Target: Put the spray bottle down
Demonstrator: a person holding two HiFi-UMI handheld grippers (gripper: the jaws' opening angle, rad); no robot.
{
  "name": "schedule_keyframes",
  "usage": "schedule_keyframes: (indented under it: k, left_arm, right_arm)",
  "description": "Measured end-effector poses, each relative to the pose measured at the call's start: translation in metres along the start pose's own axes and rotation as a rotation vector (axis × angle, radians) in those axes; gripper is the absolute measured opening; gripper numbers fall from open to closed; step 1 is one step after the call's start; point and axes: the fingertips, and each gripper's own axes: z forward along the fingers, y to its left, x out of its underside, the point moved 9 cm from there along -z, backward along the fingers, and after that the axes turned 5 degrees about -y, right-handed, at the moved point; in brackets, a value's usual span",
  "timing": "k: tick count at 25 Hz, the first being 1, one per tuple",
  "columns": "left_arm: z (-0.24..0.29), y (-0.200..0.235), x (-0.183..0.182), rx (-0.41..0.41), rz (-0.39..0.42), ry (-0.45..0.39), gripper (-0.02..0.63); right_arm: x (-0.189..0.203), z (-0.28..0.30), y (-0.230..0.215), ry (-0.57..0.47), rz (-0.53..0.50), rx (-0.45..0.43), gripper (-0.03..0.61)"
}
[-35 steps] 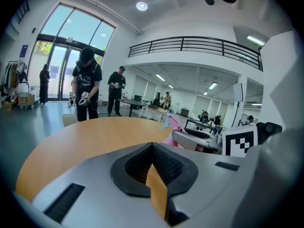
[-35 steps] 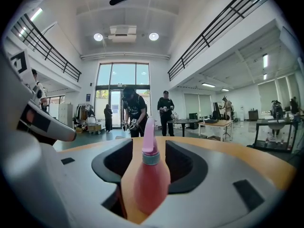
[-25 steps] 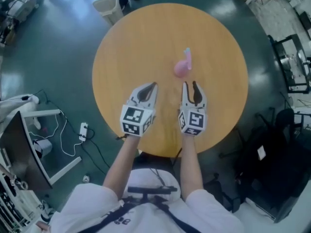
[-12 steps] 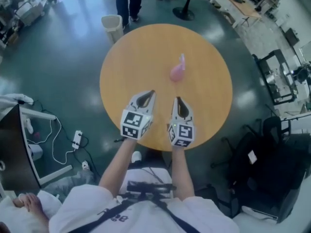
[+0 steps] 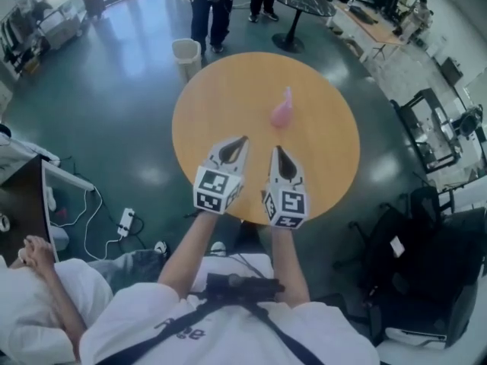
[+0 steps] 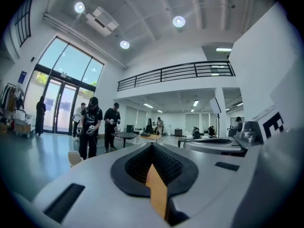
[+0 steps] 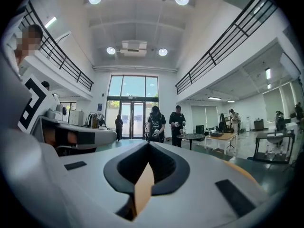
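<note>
On the table (image 5: pixel 228 90), past the middle as you look down, the bottle (image 5: pixel 282 111) stands free, pink body on the wood and its neck and nozzle rising from it. As far as the head view shows, its long axis is upright, not laid over. Nothing touches it.

Both tools hang on your side of it, above the near part of the table and clear of the bottle. The right gripper (image 5: pixel 276 150) is the nearer one: the bottle lies almost straight ahead along the line it points, a touch to its right. The left gripper (image 5: pixel 242 140) sits just beside the right one, and from it the bottle is ahead and off to the right, so any reach from that side would have to cross in front of the other tool.

Your right gripper (image 7: pixel 148 144) has its jaws pressed together with nothing between them. Your left gripper (image 6: pixel 152 146) shows the same, pads met and empty. Both gripper views look out level over the room, and the bottle shows in neither.

Judged from how things lie, the bottle is already set down. If you must go back to it, use the right hand, and open the jaws before you close in.
</note>
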Motion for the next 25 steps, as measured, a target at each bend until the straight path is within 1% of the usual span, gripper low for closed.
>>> schedule_keyframes:
  k: [6, 13, 17, 25]
  left_arm:
    - [-0.017, -0.010, -0.018, -0.009, 0.020, -0.070, 0.011]
    - [-0.027, -0.014, -0.021, -0.009, 0.026, -0.074, 0.010]
    - [-0.025, -0.018, -0.025, 0.006, 0.038, -0.089, 0.010]
    - [-0.019, -0.022, -0.026, 0.015, 0.044, -0.093, 0.010]
  right_arm:
    - [-0.020, -0.014, 0.009, -0.063, 0.000, -0.016, 0.021]
    - [-0.029, -0.025, 0.012, -0.083, -0.003, -0.007, 0.021]
    - [-0.033, -0.026, 0.009, -0.098, -0.003, 0.008, 0.021]
    - [-0.036, -0.024, 0.004, -0.106, -0.004, 0.014, 0.021]
